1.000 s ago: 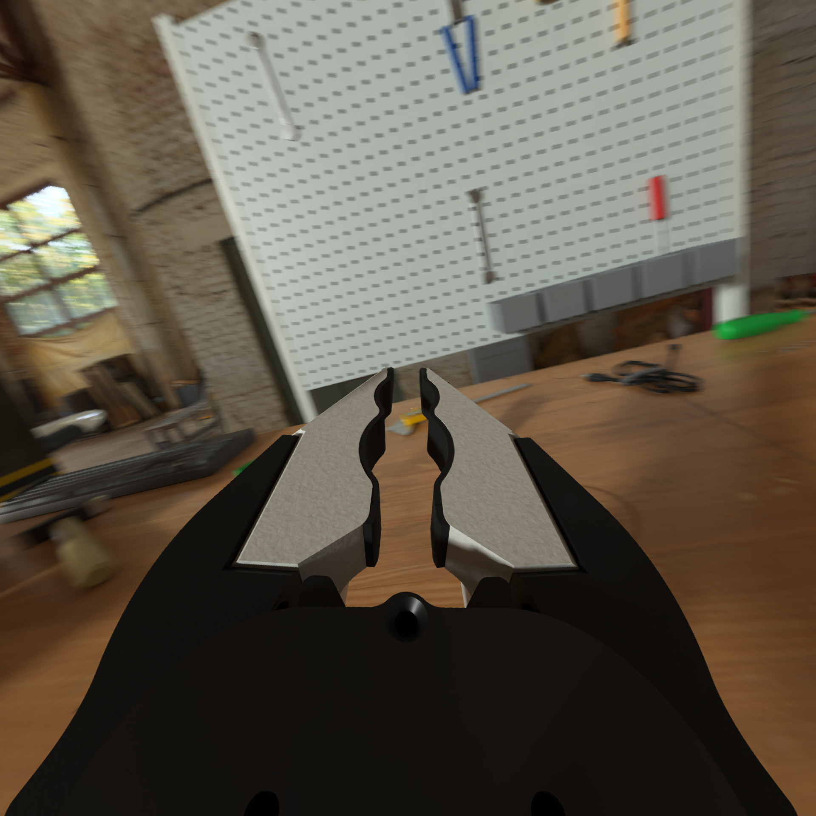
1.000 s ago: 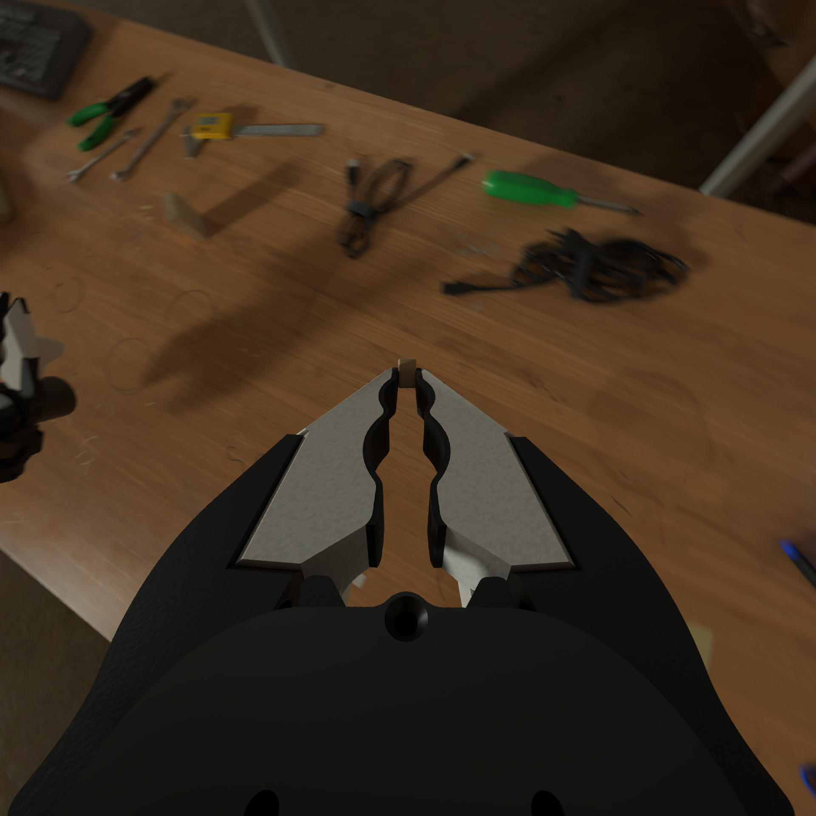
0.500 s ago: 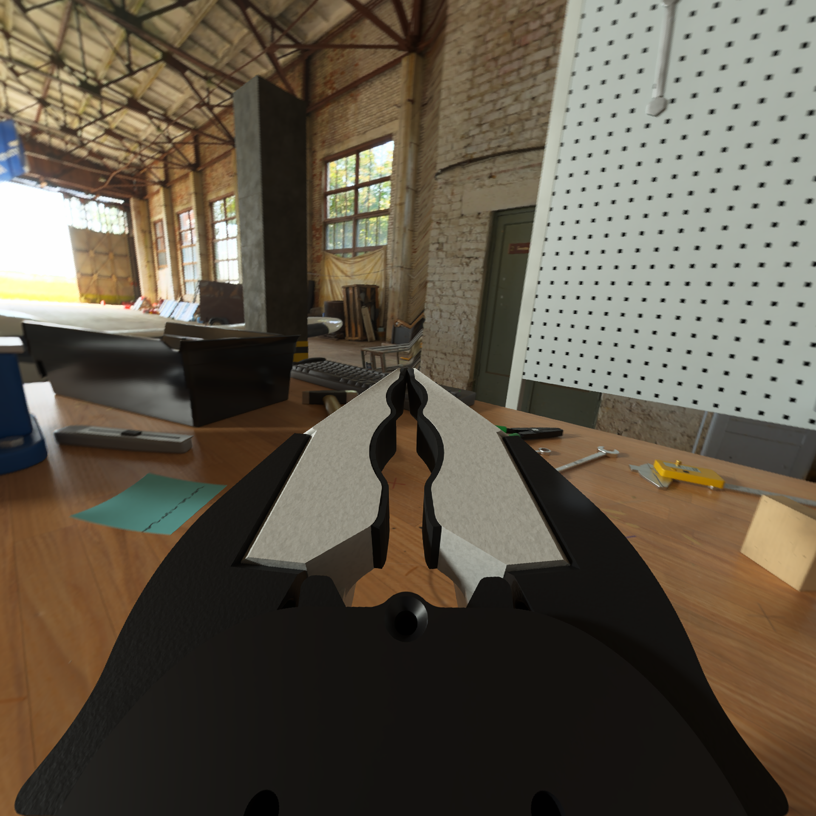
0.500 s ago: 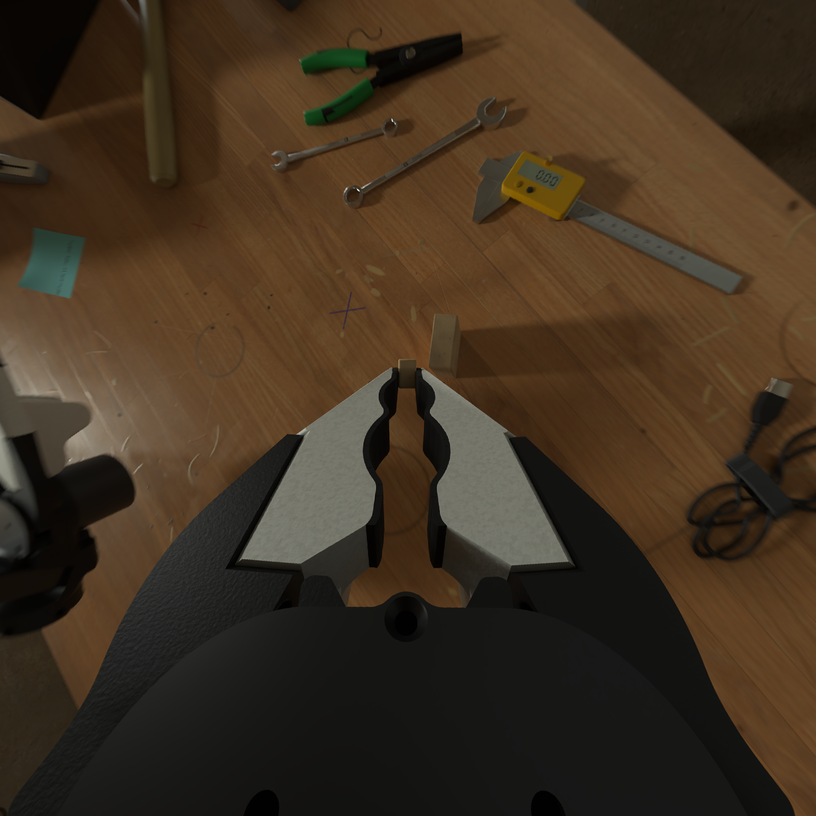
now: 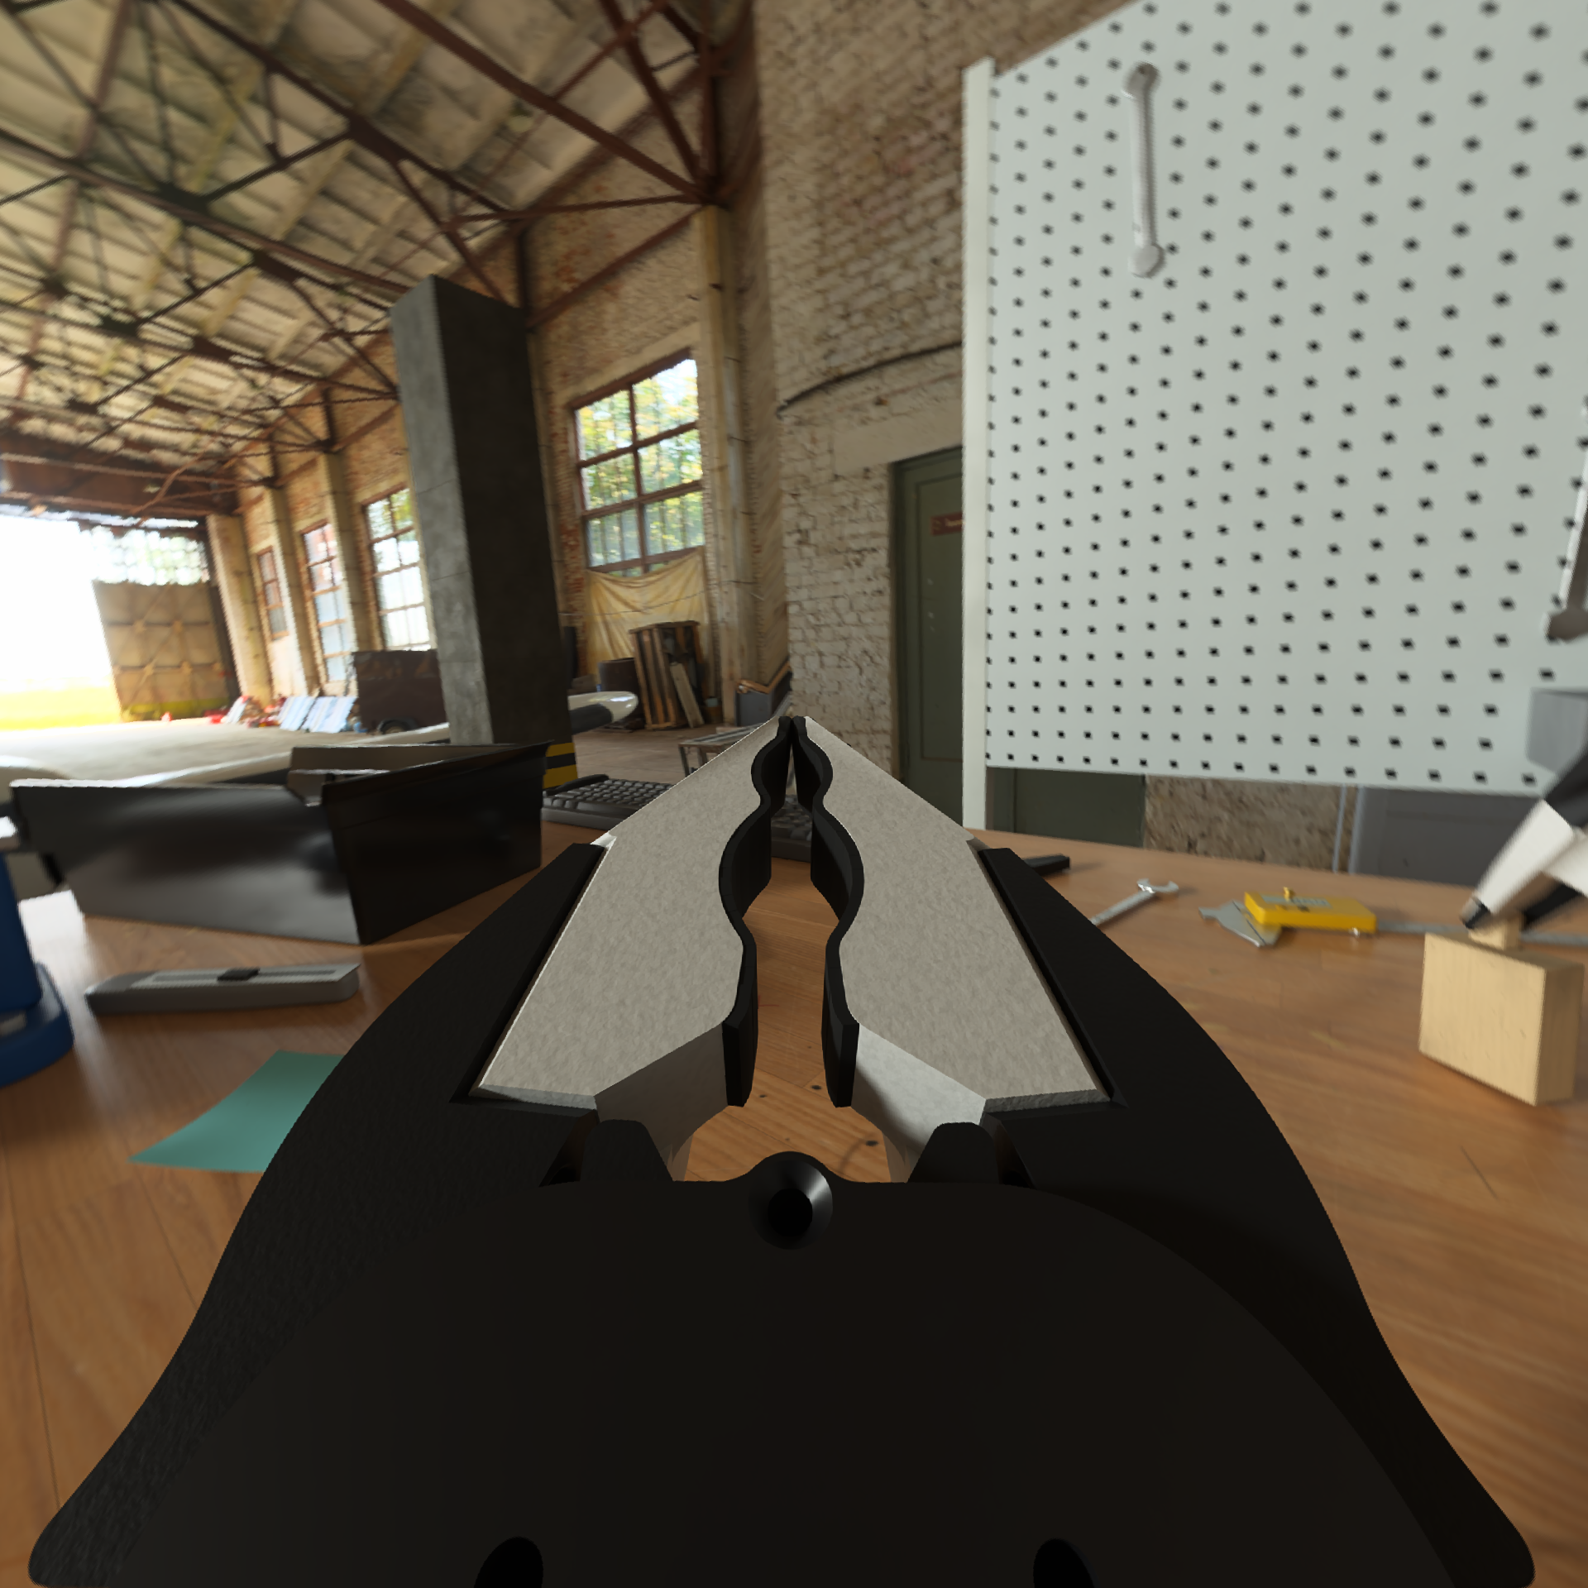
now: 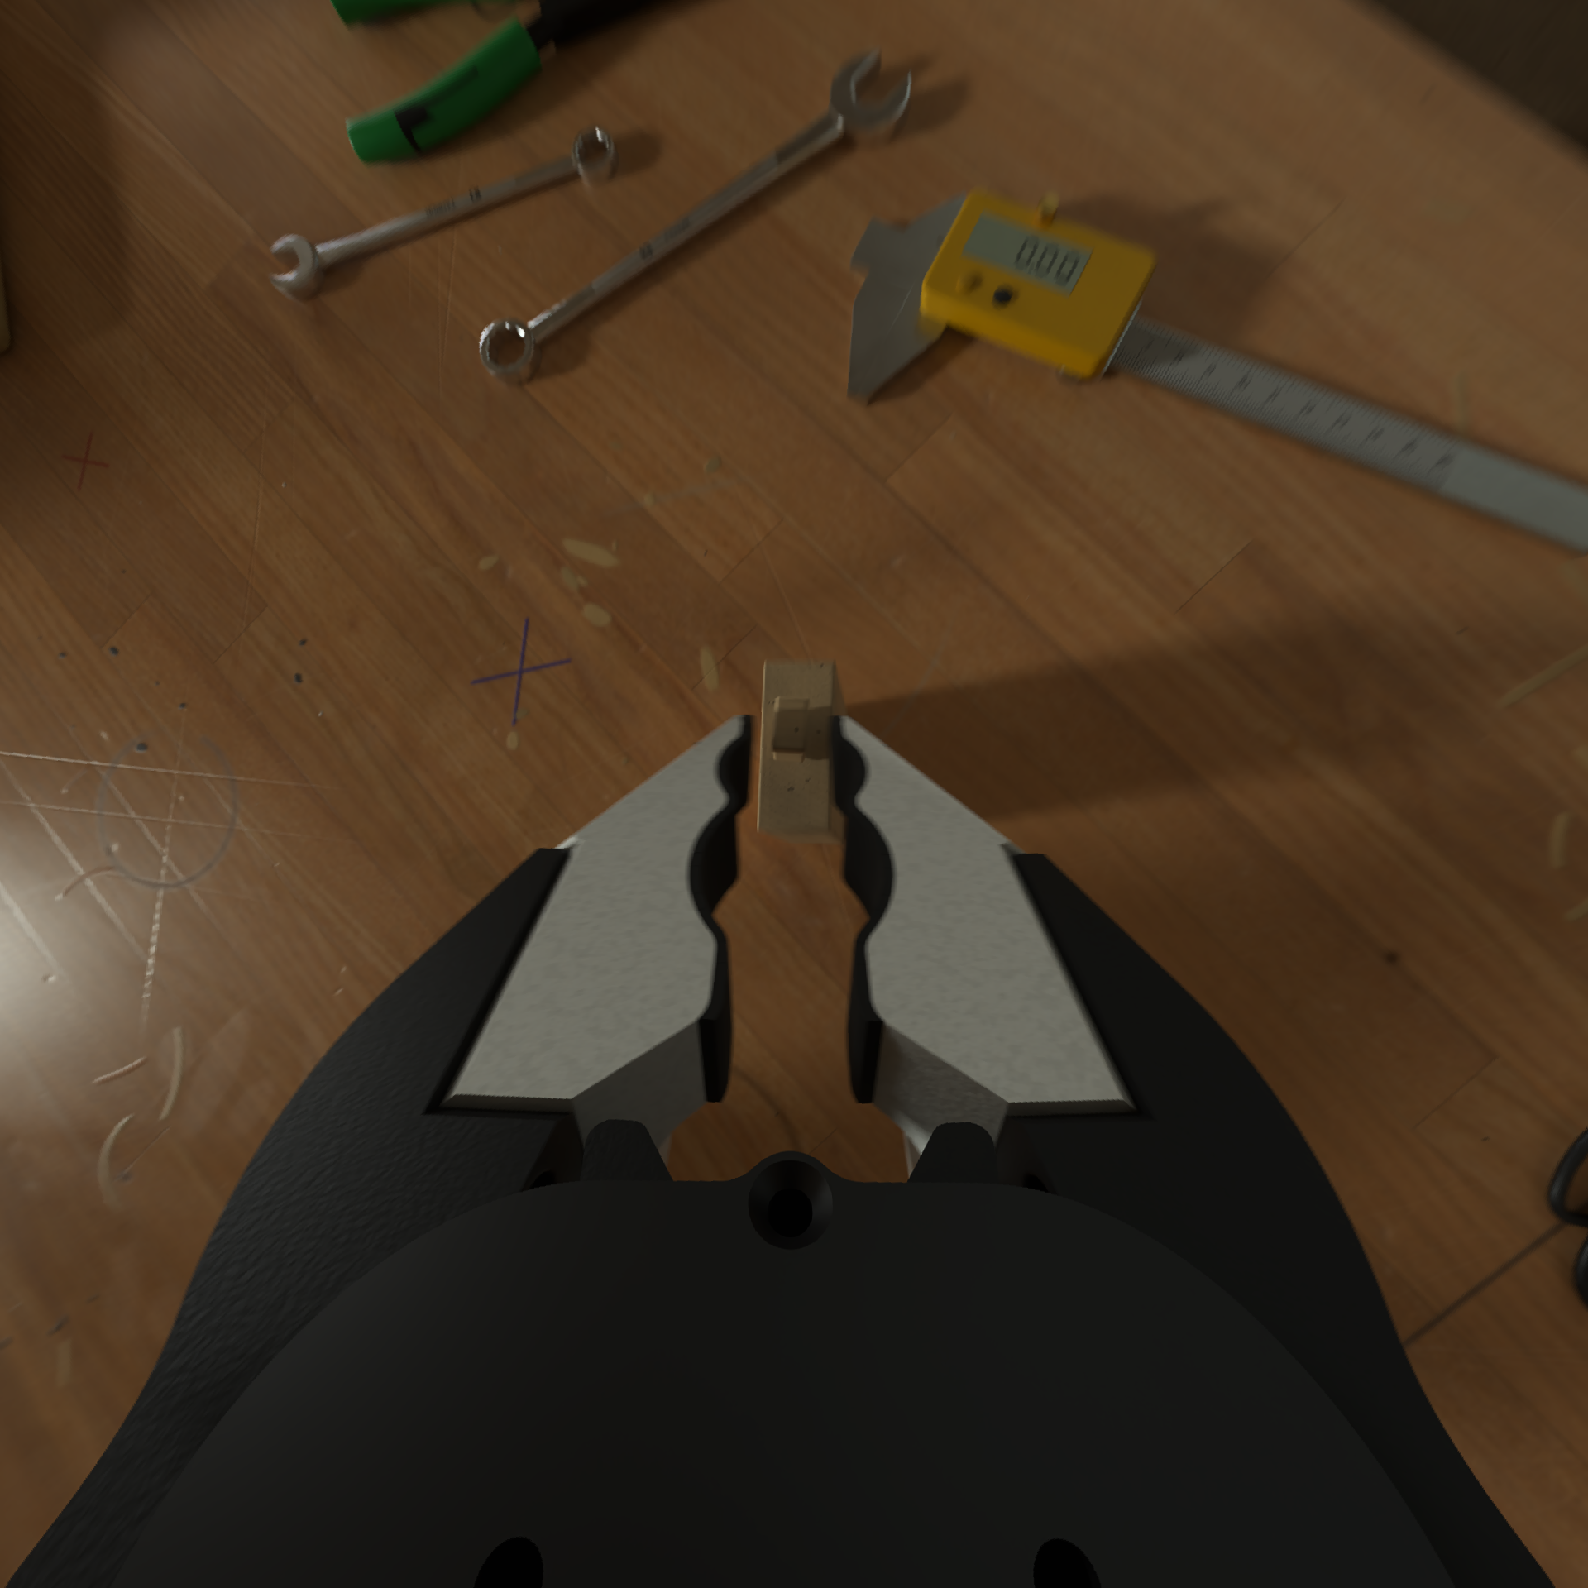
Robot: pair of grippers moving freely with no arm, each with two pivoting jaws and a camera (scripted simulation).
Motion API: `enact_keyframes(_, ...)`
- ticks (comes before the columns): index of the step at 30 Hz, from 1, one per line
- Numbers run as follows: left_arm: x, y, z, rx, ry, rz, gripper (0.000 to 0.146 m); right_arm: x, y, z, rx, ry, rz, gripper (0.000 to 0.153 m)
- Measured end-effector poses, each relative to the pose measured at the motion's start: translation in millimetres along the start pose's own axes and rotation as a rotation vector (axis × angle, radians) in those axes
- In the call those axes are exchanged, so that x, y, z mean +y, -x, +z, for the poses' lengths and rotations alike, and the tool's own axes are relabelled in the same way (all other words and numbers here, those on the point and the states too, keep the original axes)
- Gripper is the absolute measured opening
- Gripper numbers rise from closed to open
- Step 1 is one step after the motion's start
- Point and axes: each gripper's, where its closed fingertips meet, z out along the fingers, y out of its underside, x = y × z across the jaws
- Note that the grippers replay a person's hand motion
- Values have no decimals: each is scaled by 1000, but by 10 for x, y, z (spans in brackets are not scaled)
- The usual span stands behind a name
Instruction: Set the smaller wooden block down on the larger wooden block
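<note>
In the right wrist view the smaller wooden block (image 6: 790, 730) rests on top of the larger wooden block (image 6: 795, 803), which stands on the wooden bench. My right gripper (image 6: 795, 723) is open. Its fingertips straddle the small block with a gap on each side. In the left wrist view the larger block (image 5: 1499, 1023) stands at the right with the small block (image 5: 1499, 934) on it, and the right gripper (image 5: 1491, 902) is just above it. My left gripper (image 5: 790, 729) is shut and empty, level over the bench, to the left of the blocks.
Two wrenches (image 6: 687, 206), a yellow caliper (image 6: 1031, 284) and green-handled pliers (image 6: 447, 103) lie beyond the blocks. A black tray (image 5: 258, 842), a keyboard (image 5: 601, 795), a grey tool (image 5: 223, 984), a teal paper (image 5: 249, 1108) and a pegboard (image 5: 1289, 430) are in the left wrist view.
My right gripper came down over the larger block and opened, and the small block now rests on it. My left gripper closed fully and turned slightly.
</note>
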Motion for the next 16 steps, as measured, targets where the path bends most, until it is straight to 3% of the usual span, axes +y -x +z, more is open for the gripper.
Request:
enact_keyframes(3,47,-165,12,85,67,85,0,-31,-27,-112,21,-36,-74,66)
enact_keyframes(5,71,-244,14,108,114,142,0,-27,12,-291,-3,-50,-135,84)
enact_keyframes(7,83,-361,2,168,155,164,1,-8,129,-587,-72,-116,-187,89)
enact_keyframes(12,138,-681,-69,365,266,66,44,425,447,-1669,-268,-296,-282,89)
enact_keyframes(16,394,-787,-104,433,452,69,77,990,506,-2518,-325,-470,-310,84)
